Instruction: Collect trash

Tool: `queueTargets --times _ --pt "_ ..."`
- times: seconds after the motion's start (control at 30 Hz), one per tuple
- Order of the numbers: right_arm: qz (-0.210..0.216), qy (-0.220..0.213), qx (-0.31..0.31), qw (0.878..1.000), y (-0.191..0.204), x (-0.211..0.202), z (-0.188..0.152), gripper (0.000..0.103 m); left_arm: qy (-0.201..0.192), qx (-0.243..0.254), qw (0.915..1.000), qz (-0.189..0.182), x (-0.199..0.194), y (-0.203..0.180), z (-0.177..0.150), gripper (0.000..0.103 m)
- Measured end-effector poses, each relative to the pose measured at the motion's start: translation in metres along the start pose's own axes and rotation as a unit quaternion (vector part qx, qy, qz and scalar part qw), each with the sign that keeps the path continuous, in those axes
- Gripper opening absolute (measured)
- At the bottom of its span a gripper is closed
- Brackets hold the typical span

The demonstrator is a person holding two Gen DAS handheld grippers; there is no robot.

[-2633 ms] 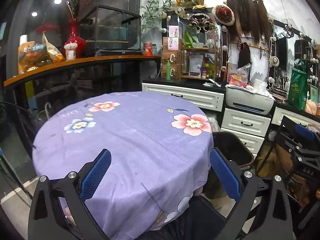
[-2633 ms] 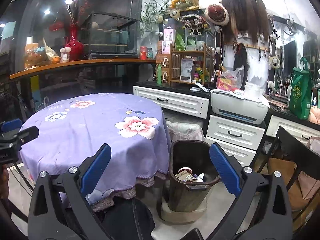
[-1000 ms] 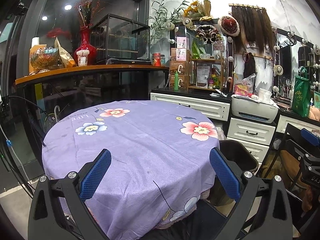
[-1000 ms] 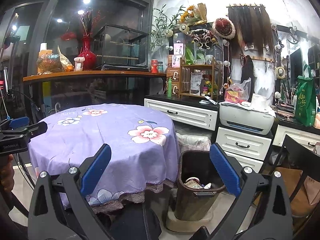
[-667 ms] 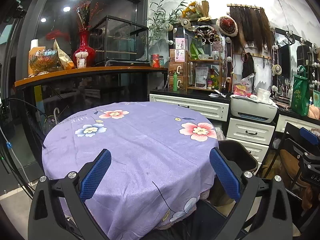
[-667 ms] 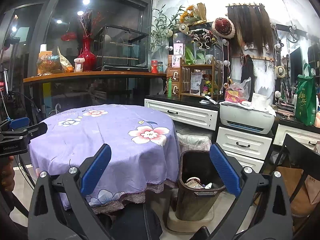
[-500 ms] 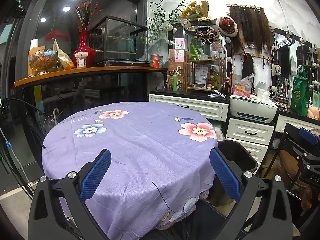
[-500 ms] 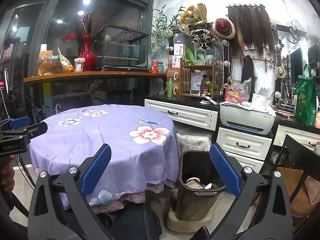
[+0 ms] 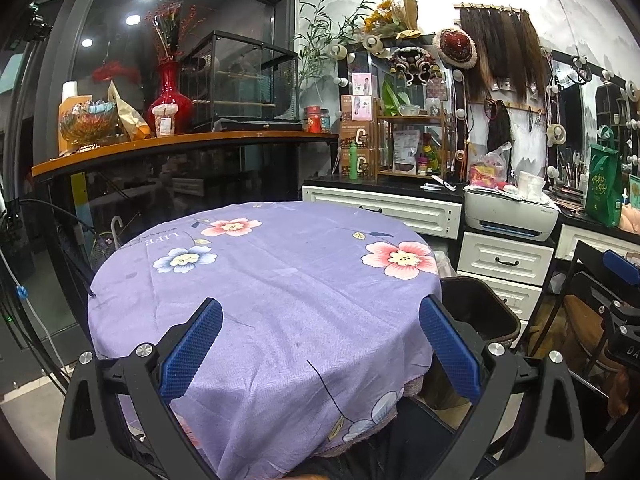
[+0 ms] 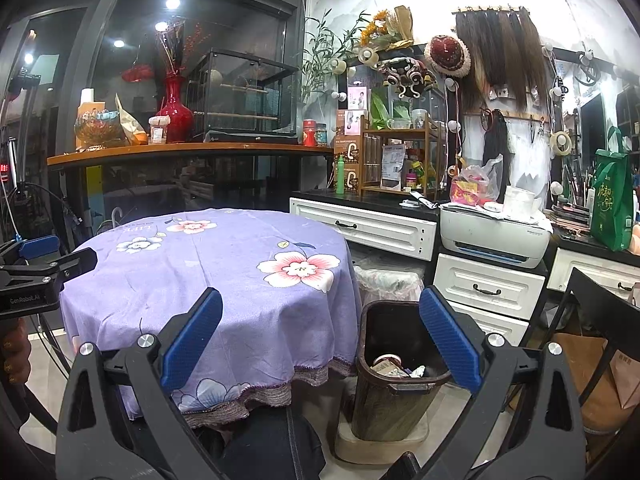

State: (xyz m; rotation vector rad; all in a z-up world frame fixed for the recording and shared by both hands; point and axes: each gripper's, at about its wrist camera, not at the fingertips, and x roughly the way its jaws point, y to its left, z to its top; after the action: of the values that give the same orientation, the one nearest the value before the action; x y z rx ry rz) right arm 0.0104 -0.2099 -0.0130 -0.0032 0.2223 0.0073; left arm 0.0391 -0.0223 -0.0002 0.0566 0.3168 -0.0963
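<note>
Brown trash bin with litter sits between the wide right claw fingers, nothing gripped

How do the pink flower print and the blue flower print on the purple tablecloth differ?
The large pink flower print sits at the cloth's right edge, beside the dark brown trash bin; the pale blue flower print sits at the left side, far from the bin. The pink one looks bigger. Both lie flat on the purple tablecloth, each with a yellow-and-white centre.
</note>
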Motion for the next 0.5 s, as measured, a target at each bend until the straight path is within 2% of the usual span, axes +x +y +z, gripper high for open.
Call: queueTargets --times 0.5 --pt "0.002 0.001 0.001 1.0 0.0004 0.0007 -0.0007 0.097 -0.002 0.003 1.0 0.003 -0.0021 -0.0022 -0.001 0.098"
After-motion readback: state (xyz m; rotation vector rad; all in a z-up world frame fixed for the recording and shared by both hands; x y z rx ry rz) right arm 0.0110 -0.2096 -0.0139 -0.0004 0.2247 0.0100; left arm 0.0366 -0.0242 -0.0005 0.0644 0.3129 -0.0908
